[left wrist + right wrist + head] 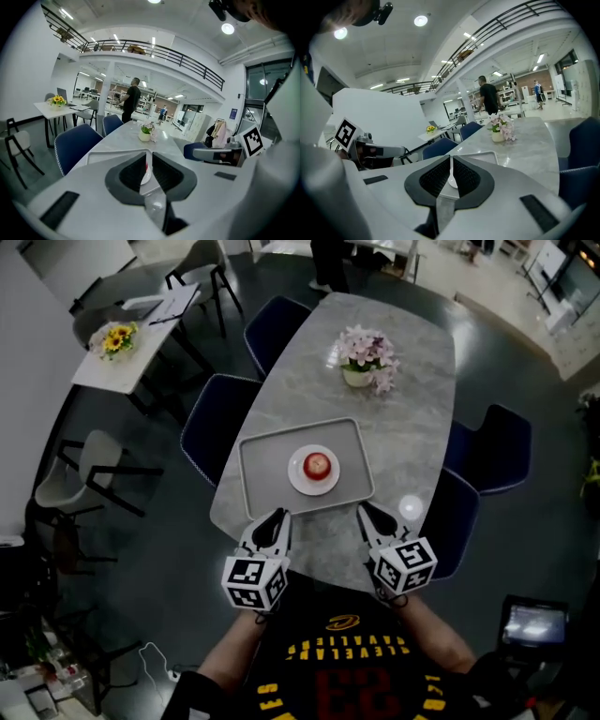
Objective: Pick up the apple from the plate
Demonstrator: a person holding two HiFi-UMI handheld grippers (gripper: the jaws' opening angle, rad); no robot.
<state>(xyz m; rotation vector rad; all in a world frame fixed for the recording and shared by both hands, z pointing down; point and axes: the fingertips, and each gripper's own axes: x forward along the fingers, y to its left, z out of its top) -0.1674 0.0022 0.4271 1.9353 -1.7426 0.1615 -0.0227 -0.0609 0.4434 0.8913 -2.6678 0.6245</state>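
Observation:
A red apple [318, 465] sits on a small white plate [295, 480] in the middle of a grey tray [258, 460] on the marble table. My left gripper [277, 517] hovers at the tray's near left corner and my right gripper [366, 514] at its near right corner, both short of the plate. Each is shut and holds nothing. In the left gripper view [147, 161] a sliver of the apple [146, 165] and plate [146, 177] shows between the jaw tips. The right gripper view [451, 164] shows only a strip of the plate [453, 180].
A pot of pink flowers [361, 360] stands further up the table [422, 418]. Blue chairs [211, 432] line both long sides. A person [131, 101] stands beyond the far end. Another table with yellow flowers [117, 338] is at the far left.

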